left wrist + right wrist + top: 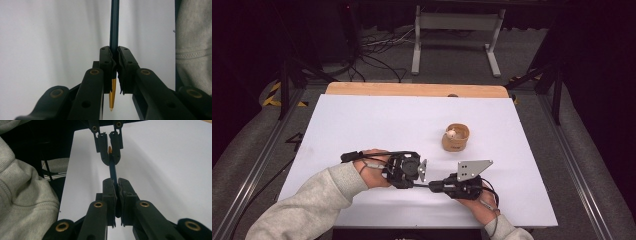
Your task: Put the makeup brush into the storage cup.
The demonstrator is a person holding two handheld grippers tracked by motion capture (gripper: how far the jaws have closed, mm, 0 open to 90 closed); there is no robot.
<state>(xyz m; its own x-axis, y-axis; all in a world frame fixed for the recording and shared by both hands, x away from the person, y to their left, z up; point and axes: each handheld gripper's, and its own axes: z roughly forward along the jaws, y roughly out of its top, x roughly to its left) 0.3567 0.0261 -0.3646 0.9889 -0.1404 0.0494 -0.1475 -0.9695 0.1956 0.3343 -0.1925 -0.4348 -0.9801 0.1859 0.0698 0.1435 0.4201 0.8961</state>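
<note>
A dark blue pencil [114, 25] with a gold pointed end is held between both grippers. My left gripper [114, 53] is shut on its shaft, and the gold point sticks out toward the camera below the jaws. My right gripper [116, 182] is shut on the pencil [113, 171] at the other end, and beyond it the left gripper [110, 155] faces it. In the high view the left gripper [414, 183] and right gripper [434, 186] meet near the table's front, with the pencil [424, 185] bridging them just above the white surface.
A small round wooden holder [455, 138] with a pale object inside stands right of the middle of the white table [362, 125]. A grey sleeve [22, 202] lies close on the left. A wooden strip [412, 89] runs along the far edge.
</note>
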